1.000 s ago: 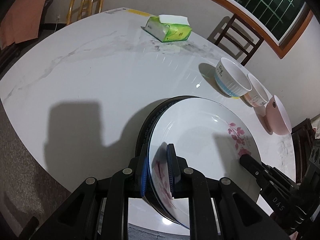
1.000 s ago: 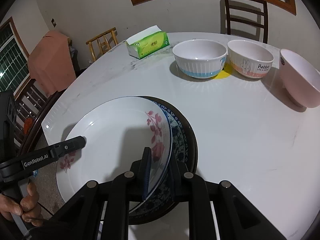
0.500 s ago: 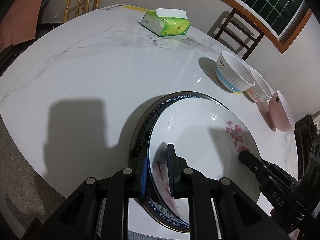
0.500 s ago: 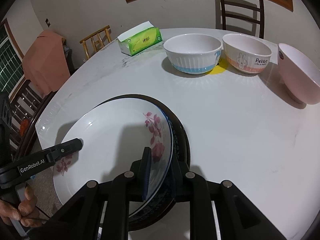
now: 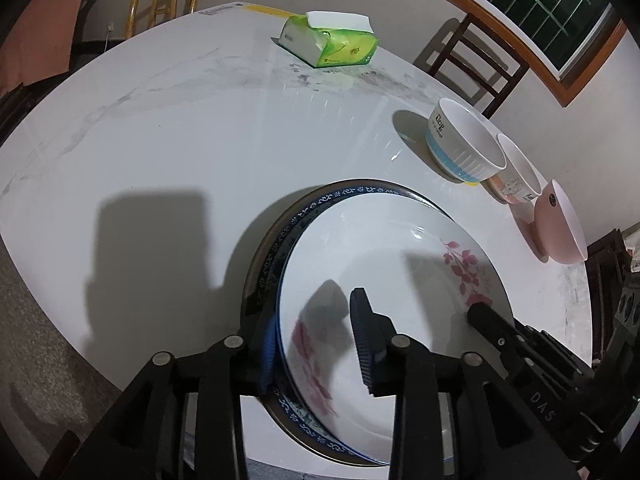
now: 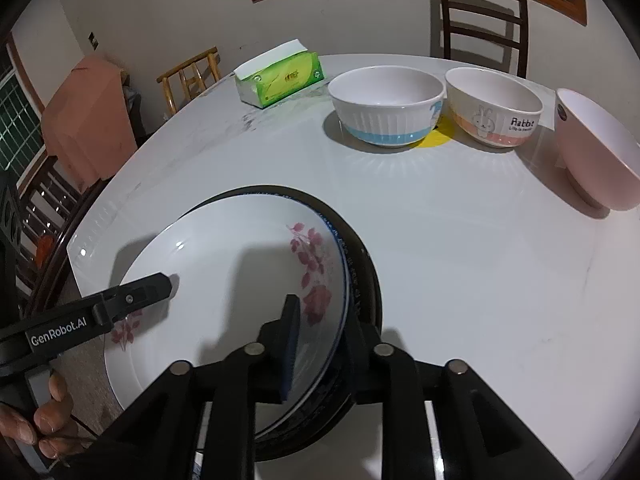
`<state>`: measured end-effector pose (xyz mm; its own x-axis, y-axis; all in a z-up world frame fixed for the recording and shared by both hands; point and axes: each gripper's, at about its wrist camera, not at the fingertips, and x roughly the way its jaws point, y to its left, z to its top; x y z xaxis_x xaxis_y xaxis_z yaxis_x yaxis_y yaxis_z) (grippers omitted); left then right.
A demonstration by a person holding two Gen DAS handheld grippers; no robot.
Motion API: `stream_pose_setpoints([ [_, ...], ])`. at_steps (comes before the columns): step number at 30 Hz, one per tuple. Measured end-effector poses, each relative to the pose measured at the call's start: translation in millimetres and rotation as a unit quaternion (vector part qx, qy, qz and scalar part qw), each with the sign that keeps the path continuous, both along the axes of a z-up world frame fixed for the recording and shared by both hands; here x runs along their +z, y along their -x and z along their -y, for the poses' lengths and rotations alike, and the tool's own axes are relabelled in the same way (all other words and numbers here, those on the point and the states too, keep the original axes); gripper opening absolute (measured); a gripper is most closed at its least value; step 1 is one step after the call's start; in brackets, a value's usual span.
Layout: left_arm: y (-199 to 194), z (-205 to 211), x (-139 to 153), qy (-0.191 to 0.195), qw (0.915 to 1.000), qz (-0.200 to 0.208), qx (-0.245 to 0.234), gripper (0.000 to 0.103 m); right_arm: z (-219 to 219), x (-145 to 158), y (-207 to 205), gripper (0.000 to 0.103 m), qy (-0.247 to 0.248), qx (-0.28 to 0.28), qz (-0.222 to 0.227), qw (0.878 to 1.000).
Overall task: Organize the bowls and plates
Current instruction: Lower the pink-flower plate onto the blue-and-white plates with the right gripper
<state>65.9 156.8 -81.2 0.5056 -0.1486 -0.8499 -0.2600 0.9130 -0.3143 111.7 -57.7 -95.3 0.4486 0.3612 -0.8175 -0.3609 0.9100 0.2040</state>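
Release step, stacked plates near table (image 5: 168, 152) edge at 6 o'clock. Left gripper (image 5: 316, 340) opening, pads off floral plate (image 5: 392, 280) rim at 9 o'clock; right gripper (image 6: 320, 344) opening likewise at 3 o'clock. Best withdrawn straight back, no rim snagging. Previously clamped; plate now settled onto blue-patterned plate (image 5: 304, 216).

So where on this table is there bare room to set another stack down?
Bare marble lies left of the plates, running back to the tissue pack. A second patch lies between the plates and the three bowls. The bowls' edge of the table is crowded, and both grippers, left and right, are opening around the plates' near rims.
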Motion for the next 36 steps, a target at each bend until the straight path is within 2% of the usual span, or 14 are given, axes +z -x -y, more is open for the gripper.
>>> stream_pose_setpoints([
  [5, 0.1, 1.4, 0.7, -0.001, 1.0, -0.002, -0.001, 0.036, -8.9, 1.3, 4.9, 0.035, 0.021, 0.011, 0.007, 1.0],
  [24, 3.5, -1.5, 3.4, 0.005, 1.0, -0.001, 0.0, 0.041, -14.7, 1.0, 0.7, 0.035, 0.041, 0.006, -0.009, 0.999],
  [28, 3.2, -1.9, 4.1, 0.004, 1.0, -0.003, -0.001, 0.041, -15.6, 8.7, 2.4, 0.036, 0.048, 0.009, 0.013, 0.999],
  [36, 4.4, -0.3, 5.5, -0.006, 1.0, -0.005, -0.002, 0.041, -17.1, 12.9, 1.5, 0.037, 0.041, 0.012, 0.015, 0.999],
])
